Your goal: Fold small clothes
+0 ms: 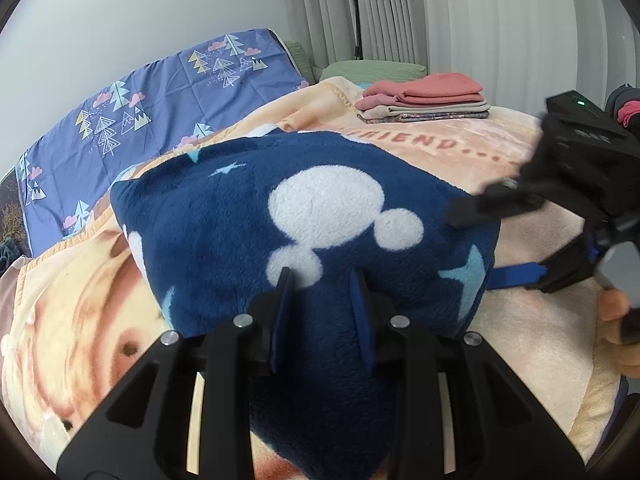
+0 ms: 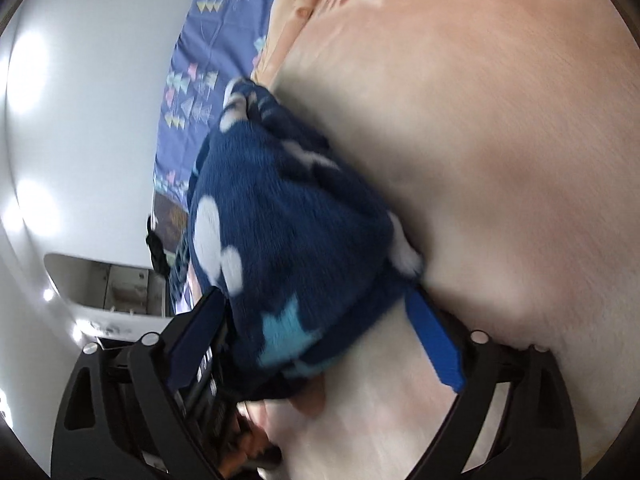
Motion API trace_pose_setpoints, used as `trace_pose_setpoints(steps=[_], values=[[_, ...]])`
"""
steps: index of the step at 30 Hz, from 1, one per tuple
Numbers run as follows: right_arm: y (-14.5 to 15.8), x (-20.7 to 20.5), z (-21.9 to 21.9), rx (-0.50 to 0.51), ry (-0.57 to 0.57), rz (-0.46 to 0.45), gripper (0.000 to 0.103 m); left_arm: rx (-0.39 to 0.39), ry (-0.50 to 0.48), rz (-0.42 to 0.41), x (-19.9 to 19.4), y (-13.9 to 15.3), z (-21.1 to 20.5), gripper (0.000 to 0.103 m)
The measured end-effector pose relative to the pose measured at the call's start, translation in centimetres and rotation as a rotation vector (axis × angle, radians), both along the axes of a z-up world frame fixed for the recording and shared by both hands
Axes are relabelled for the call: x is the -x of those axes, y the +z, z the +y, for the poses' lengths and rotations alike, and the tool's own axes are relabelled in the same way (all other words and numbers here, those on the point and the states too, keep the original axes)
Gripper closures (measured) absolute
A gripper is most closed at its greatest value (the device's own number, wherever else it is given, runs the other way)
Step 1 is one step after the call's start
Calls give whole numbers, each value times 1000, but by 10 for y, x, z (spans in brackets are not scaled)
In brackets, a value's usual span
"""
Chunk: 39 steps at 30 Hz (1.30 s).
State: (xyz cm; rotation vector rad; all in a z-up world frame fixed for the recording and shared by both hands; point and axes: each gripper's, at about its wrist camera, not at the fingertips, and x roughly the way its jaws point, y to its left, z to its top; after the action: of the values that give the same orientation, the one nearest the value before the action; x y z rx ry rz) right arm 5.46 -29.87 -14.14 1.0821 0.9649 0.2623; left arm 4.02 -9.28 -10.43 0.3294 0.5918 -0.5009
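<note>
From my left wrist camera, the left gripper (image 1: 322, 284) sits low and level over the bed, its jaws closed on a thick bunch of the navy fleece garment (image 1: 304, 216), which fills the gap between the two blue-padded fingers (image 1: 280, 312) and hides their inner faces. The garment, printed with white mouse-head shapes and pale blue stars, lies partly folded on the peach blanket (image 1: 520, 320), its near edge lifted into my grip. The right gripper (image 1: 500, 236) enters from the right of that view, tilted down toward the garment's right edge, one finger above the fabric and one blue finger below it; the upper part is motion-blurred. My right wrist camera is rolled steeply, so the blanket (image 2: 500, 160) stands almost vertical in frame. There the right gripper (image 2: 316, 316) has its jaws spread wide with the garment (image 2: 288, 232) bulging between them; I cannot tell whether the pads (image 2: 434, 344) actually press the cloth. Part of a hand (image 2: 308, 398) shows below the fabric, largely hidden. A stack of folded clothes (image 1: 424, 98) rests well apart, near the green pillow (image 1: 372, 68). A purple sheet (image 1: 160, 100) with tree prints covers the far side.
</note>
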Motion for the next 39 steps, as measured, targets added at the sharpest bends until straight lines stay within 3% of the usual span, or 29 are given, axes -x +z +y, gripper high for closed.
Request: trace_pose_setpoints(steps=[10, 18, 23, 29, 32, 33, 34, 36, 37, 39], values=[[5, -22, 21, 153, -108, -63, 6, 17, 2, 6, -1, 0, 0, 74], [6, -7, 24, 117, -55, -2, 8, 35, 1, 12, -4, 0, -2, 73], [0, -22, 25, 126, -93, 13, 8, 38, 1, 14, -4, 1, -3, 73], [3, -18, 28, 172, -95, -25, 14, 52, 1, 20, -6, 1, -3, 73], [4, -15, 27, 177, -86, -36, 18, 105, -10, 53, -10, 5, 2, 72], [4, -14, 27, 180, -83, -40, 18, 141, -21, 81, -12, 7, 8, 67], [3, -13, 26, 180, -81, -44, 19, 230, -57, 150, -18, 14, 19, 62], [3, -14, 26, 178, -76, -53, 19, 355, -95, 230, -25, 23, 35, 45], [3, -13, 26, 178, -73, -59, 20, 398, -77, 229, -30, 32, 46, 40], [2, -12, 26, 177, -68, -67, 20, 385, -4, 159, -40, 46, 61, 33]])
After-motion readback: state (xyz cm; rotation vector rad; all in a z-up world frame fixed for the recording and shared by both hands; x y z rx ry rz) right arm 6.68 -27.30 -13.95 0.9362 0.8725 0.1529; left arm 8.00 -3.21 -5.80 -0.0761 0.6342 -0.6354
